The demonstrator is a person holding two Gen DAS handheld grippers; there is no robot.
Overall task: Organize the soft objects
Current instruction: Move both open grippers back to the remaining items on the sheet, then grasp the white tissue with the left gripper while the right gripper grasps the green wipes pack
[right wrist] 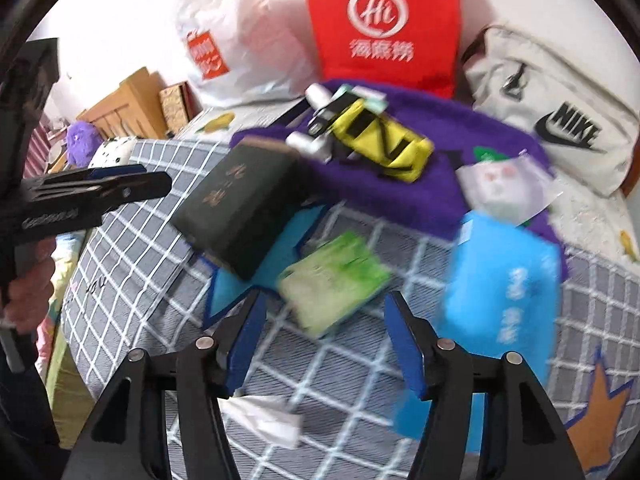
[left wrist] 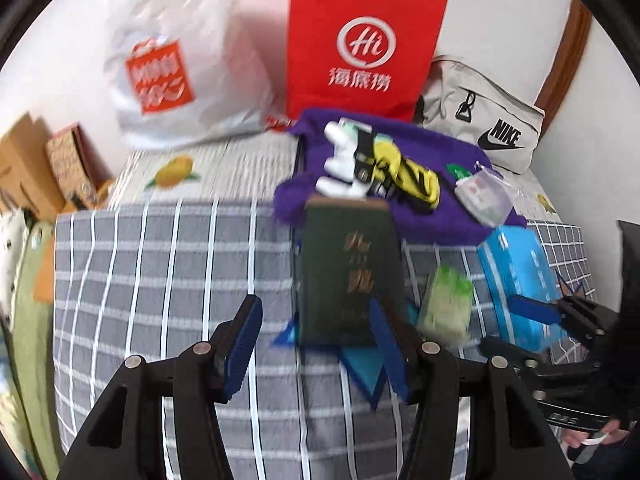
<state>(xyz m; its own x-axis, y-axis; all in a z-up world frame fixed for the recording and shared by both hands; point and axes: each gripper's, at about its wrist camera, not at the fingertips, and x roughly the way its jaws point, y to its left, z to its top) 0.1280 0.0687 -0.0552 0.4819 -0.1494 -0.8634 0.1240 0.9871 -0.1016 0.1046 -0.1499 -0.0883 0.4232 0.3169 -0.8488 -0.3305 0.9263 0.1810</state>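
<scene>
A purple fuzzy cloth lies on the grey checked bedspread with a yellow-black pouch, a white bottle set and a clear packet on it. A dark green box, a green tissue pack and a blue tissue pack lie in front. My left gripper is open, its right finger beside the green box. My right gripper is open just before the green pack.
A red paper bag, a white plastic bag and a grey Nike pouch stand against the wall. Cardboard boxes are at the left. A white tissue lies near my right gripper.
</scene>
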